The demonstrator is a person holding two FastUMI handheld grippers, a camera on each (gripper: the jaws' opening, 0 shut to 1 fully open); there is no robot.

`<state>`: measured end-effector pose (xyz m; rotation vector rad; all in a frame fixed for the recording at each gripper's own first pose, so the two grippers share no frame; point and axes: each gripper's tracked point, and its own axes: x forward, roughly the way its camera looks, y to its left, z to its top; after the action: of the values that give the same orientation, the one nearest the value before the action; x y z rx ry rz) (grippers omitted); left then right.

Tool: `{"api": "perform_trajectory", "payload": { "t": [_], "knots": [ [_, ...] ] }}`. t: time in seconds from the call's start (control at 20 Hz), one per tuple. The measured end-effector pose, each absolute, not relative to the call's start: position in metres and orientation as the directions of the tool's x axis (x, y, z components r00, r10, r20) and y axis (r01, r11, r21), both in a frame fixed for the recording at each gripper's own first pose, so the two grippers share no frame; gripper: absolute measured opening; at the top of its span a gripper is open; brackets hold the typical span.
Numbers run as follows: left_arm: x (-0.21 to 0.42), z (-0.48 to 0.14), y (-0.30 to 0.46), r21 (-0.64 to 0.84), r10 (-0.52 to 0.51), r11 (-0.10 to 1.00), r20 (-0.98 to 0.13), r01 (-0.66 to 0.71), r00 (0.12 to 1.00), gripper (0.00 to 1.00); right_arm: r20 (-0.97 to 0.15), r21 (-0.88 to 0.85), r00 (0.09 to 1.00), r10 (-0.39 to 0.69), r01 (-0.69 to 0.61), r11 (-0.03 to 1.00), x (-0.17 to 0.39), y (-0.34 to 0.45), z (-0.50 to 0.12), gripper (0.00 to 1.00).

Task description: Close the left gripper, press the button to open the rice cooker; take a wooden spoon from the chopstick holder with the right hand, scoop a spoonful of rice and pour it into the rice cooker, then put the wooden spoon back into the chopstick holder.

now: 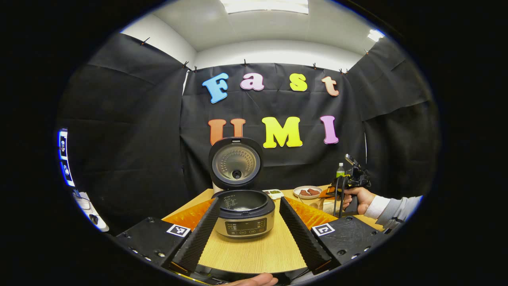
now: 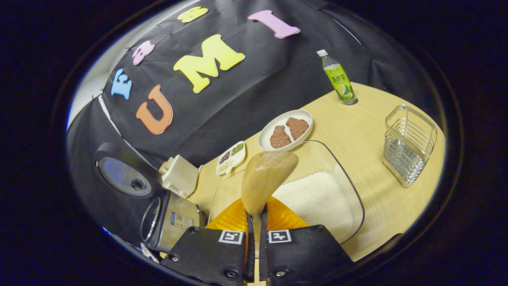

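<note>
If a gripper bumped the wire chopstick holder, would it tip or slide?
The chopstick holder looks like thin open wire and stands empty, so it is probably light and would slide on the smooth wooden table. It is taller than wide, so a high push may tip it. The spoon is out, in the right gripper.

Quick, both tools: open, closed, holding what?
Left tool: open, holding nothing.
Right tool: closed on the wooden spoon.
</note>
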<state>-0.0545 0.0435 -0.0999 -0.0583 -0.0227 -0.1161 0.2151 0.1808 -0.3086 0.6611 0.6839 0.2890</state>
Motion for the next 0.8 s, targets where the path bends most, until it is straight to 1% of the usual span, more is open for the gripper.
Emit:
{"api": "perform_trajectory", "payload": {
  "t": [0.15, 0.45, 0.65, 0.8],
  "knots": [
    [-0.057, -0.099, 0.042, -0.057, -0.114, 0.992, 0.026, 0.115, 0.993, 0.96, -0.458, 0.729, 0.759, 0.463, 0.022, 0.684, 0.217, 0.171, -0.301, 0.1],
    [-0.063, -0.096, 0.046, -0.055, -0.109, 0.992, 0.032, 0.111, 0.994, 0.96, -0.378, 0.841, 0.812, 0.444, 0.101, 0.531, 0.223, 0.145, -0.286, 0.09],
    [-0.062, -0.096, 0.044, -0.067, -0.111, 0.991, 0.023, 0.113, 0.993, 0.96, -0.303, 0.924, 0.822, 0.482, 0.13, 0.36, 0.22, 0.141, -0.275, 0.1],
    [-0.062, -0.093, 0.044, -0.07, -0.11, 0.991, 0.028, 0.112, 0.993, 0.96, -0.258, 0.954, 0.825, 0.502, 0.136, 0.268, 0.216, 0.14, -0.264, 0.09]
  ]
}}
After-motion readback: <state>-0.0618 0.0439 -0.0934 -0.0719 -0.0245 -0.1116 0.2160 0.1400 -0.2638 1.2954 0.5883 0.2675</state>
